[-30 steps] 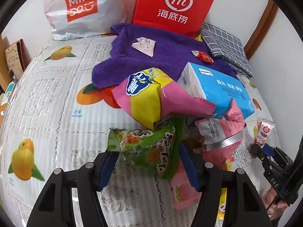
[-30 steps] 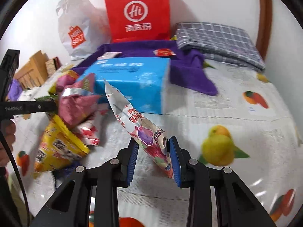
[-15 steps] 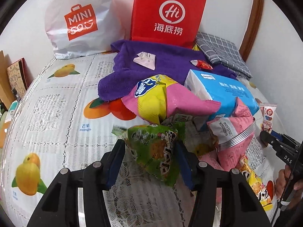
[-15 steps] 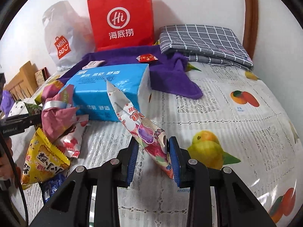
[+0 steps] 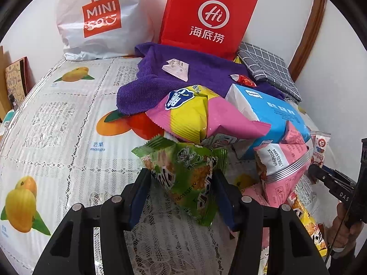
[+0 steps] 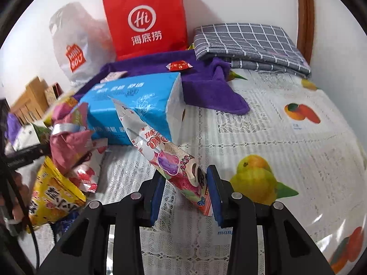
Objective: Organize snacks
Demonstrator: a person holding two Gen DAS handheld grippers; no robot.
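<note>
**Snacks in both hand-held grippers over the fruit-print cloth**

Snacks lie heaped at the middle of the tabletop (image 5: pixel 68 119), which wears a white lace-patterned cloth printed with mangoes and oranges. My left hand-held gripper (image 5: pixel 183 192) is clamped on a crinkly green snack packet (image 5: pixel 183 171): its blue pads press the puffy foil from both sides, and the zigzag-sealed top edge sticks up past the fingertips. Just behind it sits a glossy pink-and-yellow pillow bag (image 5: pixel 201 116), leaning on a blue, soft-sided rectangular tissue pack (image 5: pixel 270 112). To the right of the green packet a pink pouch (image 5: pixel 282 167), cinched by a silver band, stands crumpled, with a yellow packet (image 5: pixel 307 226) flat beneath it.

My right hand-held gripper (image 6: pixel 185 190) has a long, slim, shiny pouch (image 6: pixel 160 151) printed with stars and a purple cartoon between its blue pads; the jaws are opening, and the pads have drawn slightly off the film. The pouch leans up and to the left toward the tissue pack.

Farther back a fuzzy purple towel (image 6: pixel 206 87) lies rumpled, carrying a small red wrapped sweet (image 6: pixel 180 65) and a pale triangular sachet (image 5: pixel 176 68). Behind it stand a stiff red paper bag (image 5: pixel 206 18) and a soft white plastic bag (image 5: pixel 101 18), with a folded grey checked cloth (image 6: pixel 247 41) at the right.
</note>
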